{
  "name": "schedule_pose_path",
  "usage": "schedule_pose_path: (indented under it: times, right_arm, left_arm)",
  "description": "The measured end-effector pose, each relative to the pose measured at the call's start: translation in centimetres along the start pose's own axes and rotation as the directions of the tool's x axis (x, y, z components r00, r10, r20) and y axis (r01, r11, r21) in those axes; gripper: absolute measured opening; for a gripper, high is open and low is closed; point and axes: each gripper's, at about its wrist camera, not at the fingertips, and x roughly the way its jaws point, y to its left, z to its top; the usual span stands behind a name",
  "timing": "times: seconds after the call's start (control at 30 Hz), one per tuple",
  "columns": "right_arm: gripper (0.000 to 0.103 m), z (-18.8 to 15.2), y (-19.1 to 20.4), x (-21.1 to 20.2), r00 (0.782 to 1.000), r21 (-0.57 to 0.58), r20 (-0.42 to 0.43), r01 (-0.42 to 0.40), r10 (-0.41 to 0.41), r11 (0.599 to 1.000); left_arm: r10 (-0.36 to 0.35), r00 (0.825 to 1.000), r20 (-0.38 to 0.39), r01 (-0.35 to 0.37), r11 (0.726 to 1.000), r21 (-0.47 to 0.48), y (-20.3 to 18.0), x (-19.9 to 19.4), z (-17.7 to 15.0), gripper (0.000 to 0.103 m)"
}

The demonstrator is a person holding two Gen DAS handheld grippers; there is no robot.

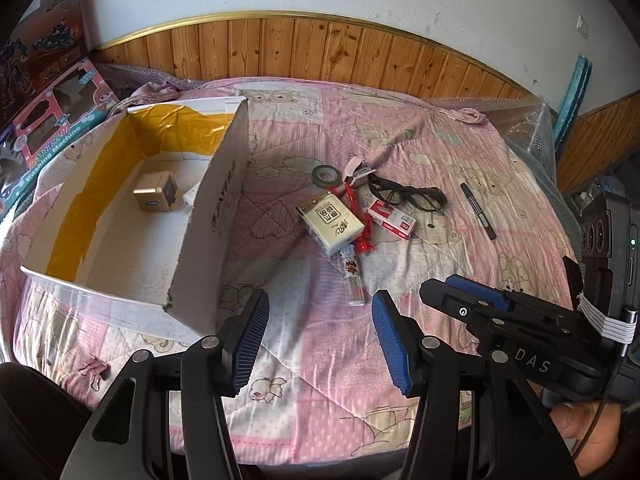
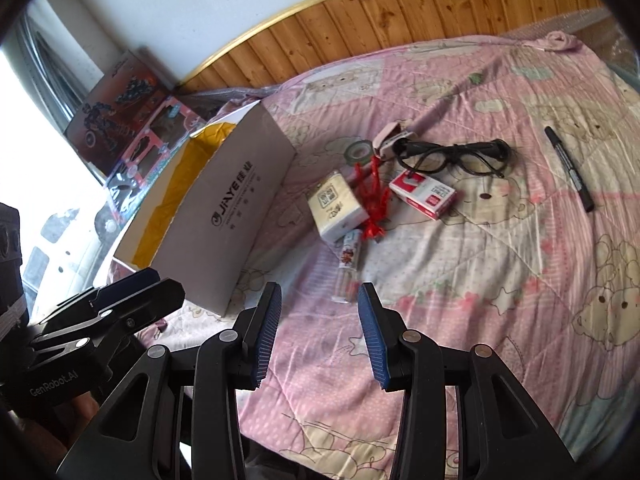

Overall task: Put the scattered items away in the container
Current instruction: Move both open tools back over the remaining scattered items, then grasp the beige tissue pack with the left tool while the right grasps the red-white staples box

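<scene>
**Both grippers empty over bed**

Left gripper [image 1: 320, 336] & right gripper [image 2: 320, 332] – jaws wide, nothing held. Box [image 1: 208, 216] at left w/ gold tin [image 1: 154, 192] inside. Tissues [image 1: 330, 224], glasses [image 2: 456, 156], staples [image 2: 424, 194], pen [image 2: 568, 168], tape [image 1: 326, 175] – loose on quilt [image 1: 460, 184], right of box.

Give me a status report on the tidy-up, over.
Left gripper and right gripper open, empty. Gold tin in box; glasses, marker out on quilt. Nothing blocking.

Matt cardboard box [image 1: 208, 216] on soft quilted cloth bedspread [image 1: 460, 168].
</scene>
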Motion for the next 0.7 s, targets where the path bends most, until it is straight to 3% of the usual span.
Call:
schedule_pose_path:
  times: [0.17,0.4,0.7]
  right_arm:
    - [0.043,0.8,-2.3,0.7,0.999,0.031,-0.022,0.050,-0.050,0.998]
    - [0.044,3.9,-4.4,2.8,0.990,-0.049,-0.053,0.127,-0.129,0.991]
    - [0.045,7.0,-5.8,8.7,0.970,-0.258,-0.126,0.171,-0.209,0.951]
  left_arm:
    - [-0.051,0.998,-0.045,0.050,0.998,-0.035,-0.8,2.5,0.9,0.061]
    - [-0.096,0.990,-0.100,0.088,0.993,-0.084,-1.9,7.1,3.3,0.064]
    - [-0.142,0.976,-0.165,0.099,0.965,-0.242,0.2,14.0,5.5,0.068]
